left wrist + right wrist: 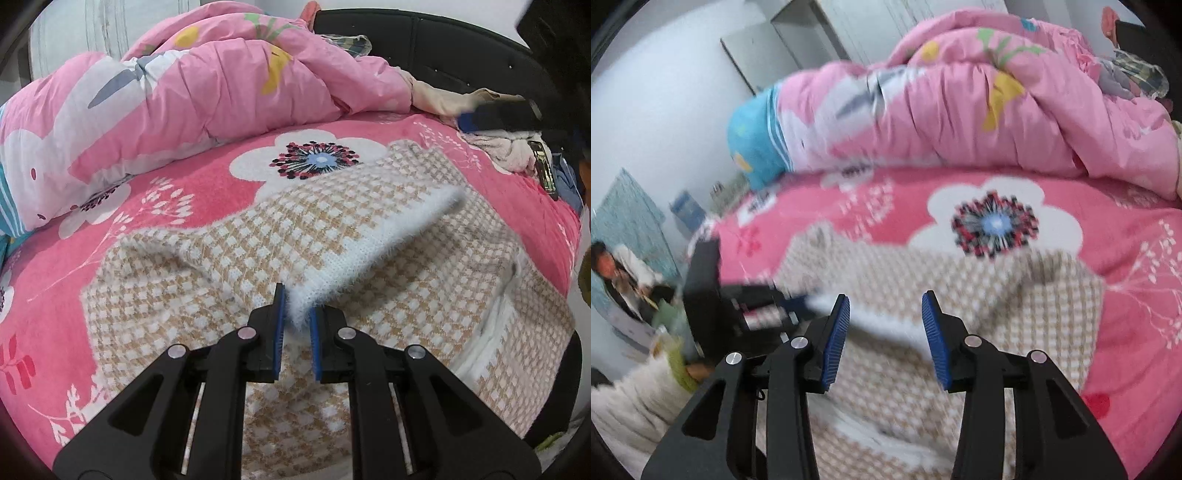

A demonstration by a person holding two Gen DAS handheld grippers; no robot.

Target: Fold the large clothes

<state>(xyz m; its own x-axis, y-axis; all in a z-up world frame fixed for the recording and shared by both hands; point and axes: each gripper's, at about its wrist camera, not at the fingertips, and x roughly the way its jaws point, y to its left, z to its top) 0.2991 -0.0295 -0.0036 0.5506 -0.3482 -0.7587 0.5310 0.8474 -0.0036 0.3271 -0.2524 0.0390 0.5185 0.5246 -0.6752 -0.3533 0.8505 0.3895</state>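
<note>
Two views, left wrist first: left claw (295, 314) is clenched on the white fuzzy hem (373, 251) of the checked sweater (207, 266), lifting that edge off the bed (207, 184). Rest of the sweater lies flat, spread from near centre to the right. Looks like mid-fold: edge raised, not yet laid over. Next move probably needs the hem carried across the body and set down without dragging the lower layer. Pink duvet (207, 85) is bunched at the far side, loose clothes (513, 151) far right; both near the sweater, could crowd the fold.

Right wrist, blurred: right claw (885, 317) is released, jaws apart, nothing gripped, hovering over the sweater (1015, 314). White hem (875, 321) runs between its fingers. Duvet (960, 110) far.
</note>
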